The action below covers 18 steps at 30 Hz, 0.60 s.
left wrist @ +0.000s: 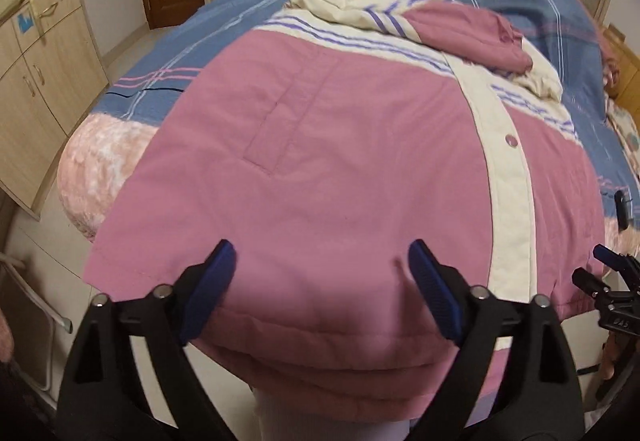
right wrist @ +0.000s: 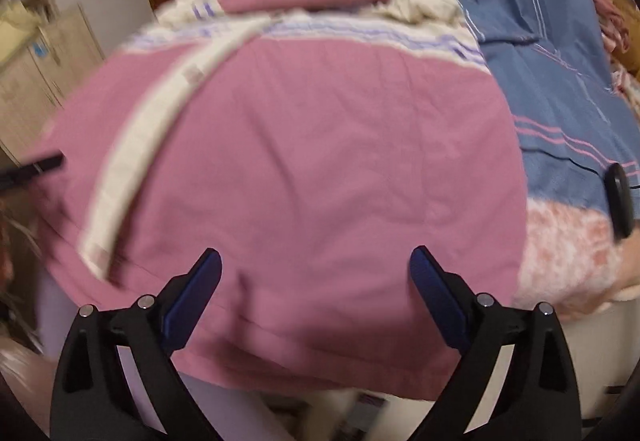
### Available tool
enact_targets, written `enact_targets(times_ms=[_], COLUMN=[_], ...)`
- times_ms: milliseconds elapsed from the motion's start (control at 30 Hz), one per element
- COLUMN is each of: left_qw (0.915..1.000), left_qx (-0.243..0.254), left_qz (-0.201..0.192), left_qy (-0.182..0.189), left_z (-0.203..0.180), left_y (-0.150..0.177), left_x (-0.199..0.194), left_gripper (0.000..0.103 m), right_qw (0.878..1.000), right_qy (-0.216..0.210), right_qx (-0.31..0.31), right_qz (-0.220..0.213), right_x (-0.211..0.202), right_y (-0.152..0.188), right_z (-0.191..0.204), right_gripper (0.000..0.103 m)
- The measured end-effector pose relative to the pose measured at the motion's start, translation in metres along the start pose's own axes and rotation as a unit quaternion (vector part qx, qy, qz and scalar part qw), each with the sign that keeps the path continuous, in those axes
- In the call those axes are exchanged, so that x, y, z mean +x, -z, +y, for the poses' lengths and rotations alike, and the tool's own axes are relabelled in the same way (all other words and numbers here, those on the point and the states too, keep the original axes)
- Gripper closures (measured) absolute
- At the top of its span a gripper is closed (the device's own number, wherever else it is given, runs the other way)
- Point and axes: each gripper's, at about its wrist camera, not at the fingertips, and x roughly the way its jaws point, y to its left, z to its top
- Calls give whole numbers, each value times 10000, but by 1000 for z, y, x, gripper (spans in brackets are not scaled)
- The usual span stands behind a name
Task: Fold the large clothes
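A large pink jacket (left wrist: 340, 169) with a cream button placket (left wrist: 508, 169) and purple-striped cream yoke lies spread on the bed, hem toward me. One pink sleeve (left wrist: 468, 37) is folded across its top. My left gripper (left wrist: 320, 261) is open over the jacket's hem, left of the placket. My right gripper (right wrist: 316, 265) is open over the hem of the right half of the jacket (right wrist: 320, 145). The right gripper also shows at the right edge of the left wrist view (left wrist: 612, 277).
The bed has a blue plaid cover (left wrist: 168, 57) and a pink fuzzy blanket (left wrist: 100, 161) at its foot. Wooden cabinets (left wrist: 44, 81) stand at the left, a door and drawers behind. A black object (right wrist: 618, 197) lies on the bed at the right.
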Motion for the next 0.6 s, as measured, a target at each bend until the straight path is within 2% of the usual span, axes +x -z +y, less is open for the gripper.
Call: enact_targets(times_ms=[33,67,100,167,233,300,400,467,533,600], left_qw=[9997,9983,9974,9976,9984,9979,9976,9968,9962,9967], left_qx=[-92,-201,-298,-380,-448,-511,-470,-466,-469,-408], left_qz=[216,518,626,534,313,-31,-351,-494,-507,-374], left_qy=[-99,-169,-183,-205,158,399,370,426,530,601], left_z=[5,11,14,11,8,5,-5,-16,-28,-39], left_y=[0,3,6,4,-7,-27,-63,-90,-112,-130], left_x=[11,23,28,16,-2,-18,-22,-15,-1,19], left_gripper=[10,11,11,12,12,11,11,11,11,11], right_qw=[9998,9973,9937,9942,9973,9986,9986,9975,9953,9939], right_qy=[15,216,446,531,113,-70,-303,-407,-507,-409], right_qx=[13,-29,-133,-349,-496,-507,-194,143,186,188], right_qz=[193,708,1018,862,524,146,-376,-551,-807,-1005], right_x=[8,30,44,36,14,-7,-26,-26,-19,-10], right_y=[-4,-5,-5,-6,-14,-33,-85,-120,-161,-196], right_z=[2,3,6,15,20,19,2,-13,-23,-27], right_gripper=[7,7,6,6,6,6,6,6,6,6])
